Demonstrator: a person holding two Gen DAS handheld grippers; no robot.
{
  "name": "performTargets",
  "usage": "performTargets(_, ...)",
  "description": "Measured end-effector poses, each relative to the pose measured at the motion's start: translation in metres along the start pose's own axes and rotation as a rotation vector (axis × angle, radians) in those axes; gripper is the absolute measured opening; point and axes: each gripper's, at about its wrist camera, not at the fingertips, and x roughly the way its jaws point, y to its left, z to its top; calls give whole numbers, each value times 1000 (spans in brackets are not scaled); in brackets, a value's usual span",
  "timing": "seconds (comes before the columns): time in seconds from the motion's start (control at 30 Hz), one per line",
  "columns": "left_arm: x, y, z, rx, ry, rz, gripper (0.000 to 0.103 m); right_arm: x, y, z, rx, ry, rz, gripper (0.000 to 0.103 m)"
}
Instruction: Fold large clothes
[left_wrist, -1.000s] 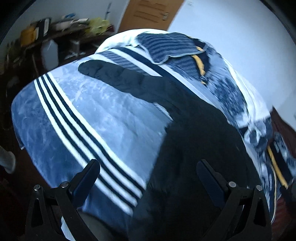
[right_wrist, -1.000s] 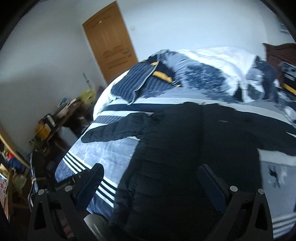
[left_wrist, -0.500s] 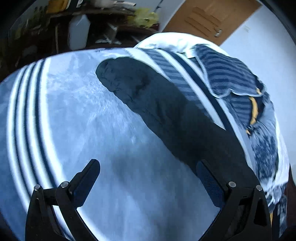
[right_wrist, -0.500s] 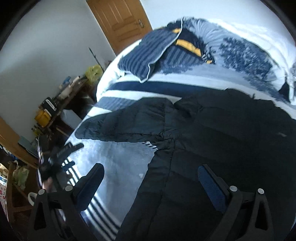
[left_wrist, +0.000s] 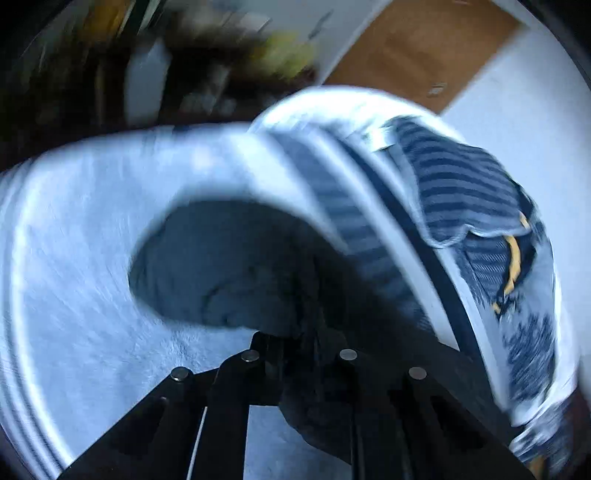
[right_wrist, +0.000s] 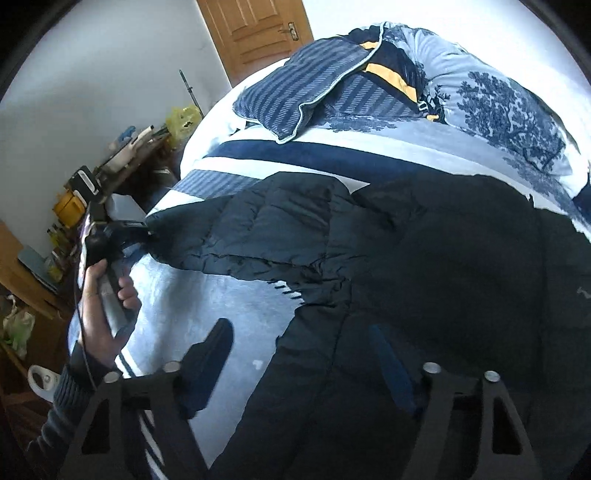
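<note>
A large black puffer jacket (right_wrist: 424, 258) lies spread on the bed's pale blue blanket (right_wrist: 221, 302). One sleeve (right_wrist: 240, 236) stretches out to the left. In the left wrist view the sleeve's cuff (left_wrist: 221, 266) fills the middle. My left gripper (left_wrist: 299, 343) is closing, and its fingers pinch the dark sleeve fabric. The right wrist view shows that gripper (right_wrist: 142, 232) at the cuff, held by a hand (right_wrist: 99, 295). My right gripper (right_wrist: 299, 360) hovers low over the jacket's side edge. Its jaws are closing with the edge between them, but the pads stand apart from the cloth.
A striped blue pillow (right_wrist: 295, 77) and a tree-patterned duvet (right_wrist: 498, 99) lie at the bed's far end. A cluttered desk (right_wrist: 122, 155) stands left of the bed, with a wooden door (right_wrist: 255, 33) behind. The blanket (left_wrist: 74, 258) extends left of the cuff.
The left gripper travelled along the sleeve to its cuff and its jaws went from wide apart to pinched on it. The right gripper sank toward the jacket's side and its jaws narrowed.
</note>
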Motion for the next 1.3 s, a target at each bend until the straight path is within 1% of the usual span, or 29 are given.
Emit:
performTargets(0.03,-16,-13,-2,43,-41,-17,11,-3,-3,-2,5,-5,-6,76)
performTargets(0.1,-70,-55,-11,163,-141,-84,10,-13,-12,-4,32,-15,-7,76)
performTargets(0.2,-143,-112,-35,326,-236,-191,10,-37,-32,-10,101,-43,7,76)
performTargets(0.23,-158,-126,-39,367,-255,-216,10,-49,-40,-15,125,-63,8,76)
performTargets(0.27,-182,-151,-53,438,-273,-265,10,-63,-49,-22,150,-84,8,76)
performTargets(0.3,-195,-165,-61,475,-277,-297,10,-73,-57,-29,172,-96,9,76)
performTargets(0.33,-215,-189,-80,539,-276,-343,10,-86,-68,-38,201,-110,8,76)
performTargets(0.4,-230,-222,-106,621,-257,-401,10,-107,-89,-55,258,-126,0,76)
performTargets(0.47,-245,-259,-151,731,-227,-451,10,-126,-117,-77,327,-140,0,76)
performTargets(0.5,-246,-269,-164,764,-217,-462,10,-133,-128,-85,355,-149,-1,76)
performTargets(0.57,-247,-301,-212,864,-168,-486,10,-149,-155,-105,412,-169,-6,76)
performTargets(0.6,-248,-308,-228,893,-151,-491,10,-157,-172,-116,449,-179,-14,76)
performTargets(0.63,-244,-323,-255,933,-122,-499,10,-163,-188,-126,488,-188,-16,76)
performTargets(0.67,-244,-330,-269,948,-108,-504,10,-169,-203,-136,524,-196,-13,75)
performTargets(0.77,-231,-354,-332,1036,-23,-526,10,-180,-235,-157,595,-216,-6,75)
performTargets(0.8,-233,-354,-349,1060,-10,-523,10,-184,-245,-163,610,-231,-2,75)
performTargets(0.83,-225,-358,-372,1099,18,-515,10,-187,-253,-168,621,-246,-2,75)
performTargets(0.9,-219,-360,-405,1144,63,-492,10,-190,-268,-180,648,-263,-1,75)
performTargets(0.93,-208,-361,-424,1170,109,-474,10,-189,-276,-186,666,-271,4,75)
performTargets(1.0,-204,-356,-445,1188,175,-475,11,-184,-287,-196,690,-281,12,75)
performTargets(1.03,-201,-355,-454,1180,213,-488,13,-182,-294,-201,697,-279,11,75)
performTargets(1.07,-203,-352,-453,1173,236,-497,17,-178,-299,-206,708,-272,12,75)
performTargets(1.1,-205,-353,-455,1164,265,-511,32,-176,-307,-212,720,-270,18,75)
performTargets(1.13,-211,-355,-454,1147,286,-530,58,-176,-314,-216,734,-272,27,75)
performTargets(1.2,-228,-351,-450,1131,276,-563,87,-178,-325,-223,760,-291,52,75)
performTargets(1.23,-243,-347,-446,1129,253,-597,89,-179,-329,-224,772,-303,65,75)
performTargets(1.3,-256,-344,-441,1148,262,-619,89,-179,-333,-228,788,-312,90,75)
